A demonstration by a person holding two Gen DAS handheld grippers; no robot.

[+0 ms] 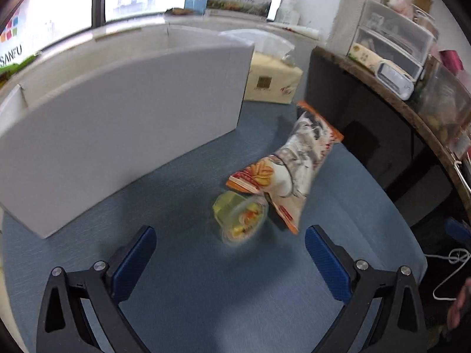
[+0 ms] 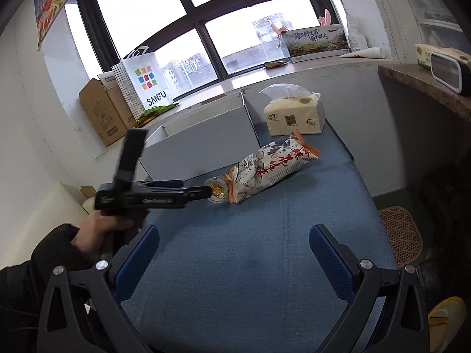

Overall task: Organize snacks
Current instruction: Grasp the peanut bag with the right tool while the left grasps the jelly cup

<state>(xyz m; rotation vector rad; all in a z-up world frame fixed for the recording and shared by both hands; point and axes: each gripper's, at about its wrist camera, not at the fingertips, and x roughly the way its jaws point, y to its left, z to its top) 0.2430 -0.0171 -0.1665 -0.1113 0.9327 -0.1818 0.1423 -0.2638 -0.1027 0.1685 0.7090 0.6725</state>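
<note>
A white and orange snack bag (image 1: pixel 294 161) lies on the blue cloth; it also shows in the right wrist view (image 2: pixel 270 167). A small yellow jelly cup (image 1: pixel 240 217) lies on its side against the bag's near end, also in the right wrist view (image 2: pixel 217 191). My left gripper (image 1: pixel 231 253) is open and empty, just short of the cup; from the right wrist view its fingers (image 2: pixel 203 191) reach the cup. My right gripper (image 2: pixel 234 250) is open and empty, hovering over bare cloth well short of the bag.
A white open box (image 1: pixel 123 111) stands left of the snacks, also in the right wrist view (image 2: pixel 203 138). A tissue pack (image 2: pixel 294 114) sits behind the bag. A stone shelf (image 1: pixel 391 100) with drawers runs along the right. Cardboard boxes (image 2: pixel 103 111) and a paper bag (image 2: pixel 141 85) stand on the windowsill.
</note>
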